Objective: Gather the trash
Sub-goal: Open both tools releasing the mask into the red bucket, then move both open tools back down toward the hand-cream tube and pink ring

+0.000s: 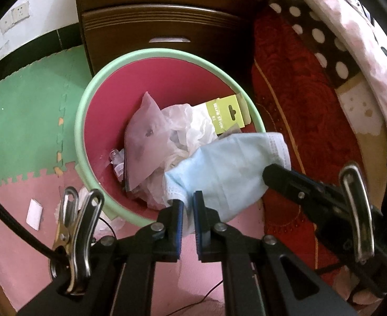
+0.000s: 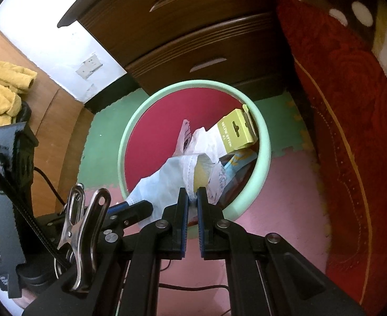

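Note:
A light blue face mask point(image 1: 227, 168) hangs over the near rim of a round bin with a mint-green rim point(image 1: 88, 100) and red inside. My left gripper point(image 1: 187, 201) is shut on one edge of the mask. My right gripper point(image 2: 192, 197) is shut on the other edge of the mask point(image 2: 164, 181); it shows in the left wrist view point(image 1: 275, 176) at the right. The bin point(image 2: 262, 129) holds a yellow-green card box point(image 1: 227, 114), white crumpled paper point(image 1: 188, 121) and a pinkish bag point(image 1: 146, 134).
A dark wooden drawer cabinet point(image 1: 167, 18) stands behind the bin. A red blanket point(image 1: 298, 100) hangs on the right. Foam mats, green point(image 1: 27, 121) and pink, cover the floor. A white scrap point(image 1: 34, 213) lies on the pink mat. A yellow cloth point(image 2: 1, 92) lies at the left.

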The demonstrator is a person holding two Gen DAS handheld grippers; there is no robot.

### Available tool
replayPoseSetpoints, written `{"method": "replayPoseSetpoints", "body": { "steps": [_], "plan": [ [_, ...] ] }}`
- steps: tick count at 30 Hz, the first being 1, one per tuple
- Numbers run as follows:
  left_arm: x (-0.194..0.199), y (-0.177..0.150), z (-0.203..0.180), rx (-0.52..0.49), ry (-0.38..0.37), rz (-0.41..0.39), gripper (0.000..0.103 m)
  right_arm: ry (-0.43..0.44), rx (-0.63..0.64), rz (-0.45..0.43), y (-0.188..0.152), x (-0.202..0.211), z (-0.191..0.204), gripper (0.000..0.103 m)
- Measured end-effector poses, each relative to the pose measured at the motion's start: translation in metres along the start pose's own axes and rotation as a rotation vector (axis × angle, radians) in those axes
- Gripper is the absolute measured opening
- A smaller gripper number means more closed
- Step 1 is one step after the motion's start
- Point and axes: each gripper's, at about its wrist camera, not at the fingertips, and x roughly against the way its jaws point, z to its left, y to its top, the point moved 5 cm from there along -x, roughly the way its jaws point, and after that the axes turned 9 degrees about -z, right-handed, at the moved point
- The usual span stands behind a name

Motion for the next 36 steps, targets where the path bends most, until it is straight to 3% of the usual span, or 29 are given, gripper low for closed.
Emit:
{"method": "replayPoseSetpoints", "body": {
  "steps": [22,26,29,34,36],
  "plan": [
    [0.005,-0.001,0.019,0.055,0.063,0.011,0.024,-0.035,-0.018,0.014,-0.001,-0.012,-0.005,0.008],
    [0.008,-0.001,0.026,0.084,0.074,0.006,0.030,-0.045,-0.032,0.019,-0.001,-0.014,-0.007,0.018],
    [0.009,0.000,0.032,0.102,0.087,0.006,0.036,-0.064,-0.017,0.012,0.000,-0.013,-0.007,0.020],
    [0.012,0.000,0.039,0.111,0.097,0.002,0.036,-0.080,-0.007,0.004,0.000,-0.010,-0.008,0.021],
    [0.014,0.000,0.040,0.114,0.096,-0.001,0.036,-0.088,-0.006,0.000,0.000,-0.009,-0.008,0.027]
  ]
}}
